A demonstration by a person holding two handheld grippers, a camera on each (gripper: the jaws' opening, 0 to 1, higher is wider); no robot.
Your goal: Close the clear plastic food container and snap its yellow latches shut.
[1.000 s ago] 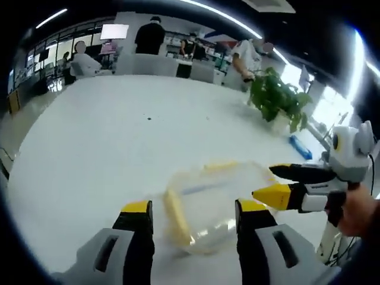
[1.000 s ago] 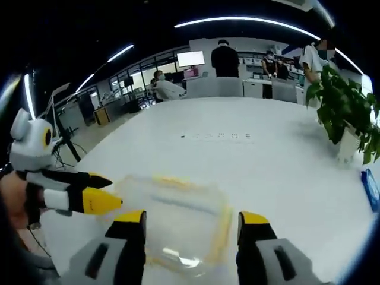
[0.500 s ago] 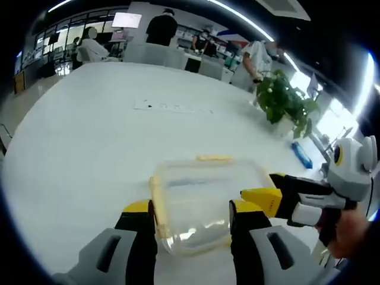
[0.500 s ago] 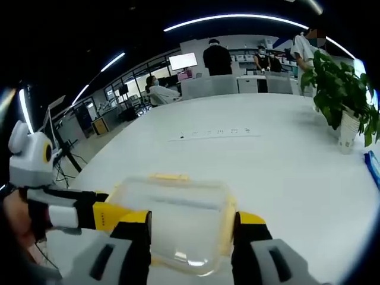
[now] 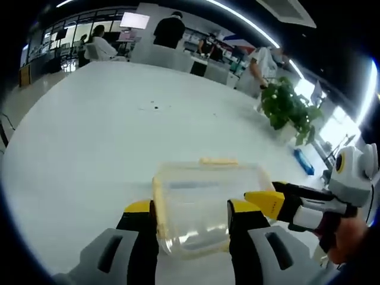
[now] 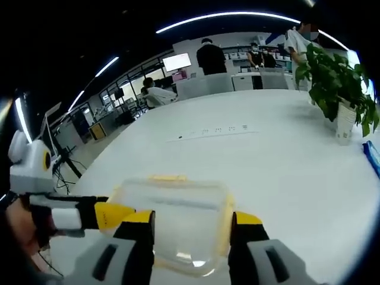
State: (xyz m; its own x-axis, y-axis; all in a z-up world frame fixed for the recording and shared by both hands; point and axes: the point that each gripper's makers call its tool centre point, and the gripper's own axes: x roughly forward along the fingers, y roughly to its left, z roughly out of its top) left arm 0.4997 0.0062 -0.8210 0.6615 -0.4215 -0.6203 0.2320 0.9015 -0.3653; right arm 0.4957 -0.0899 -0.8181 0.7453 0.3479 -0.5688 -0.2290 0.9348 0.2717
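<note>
Across the white table [image 5: 89, 136], well beyond the container [image 5: 205, 205] and the strip of small dark marks [image 6: 217, 129] in the far middle, people sit and stand among desks and a lit screen [image 6: 176, 61], while a potted plant [image 6: 338, 89] and a blue object [image 5: 302, 162] lie off toward the container's right-gripper side. Nothing stands between either gripper and the container, which sits lid-on at the near table edge with yellow latches [image 5: 158, 208] down its sides. Both the left gripper [image 5: 193, 209] and the right gripper [image 6: 190, 218] have their jaws spread wide around it, yellow tips beside its walls, though contact cannot be told.
</note>
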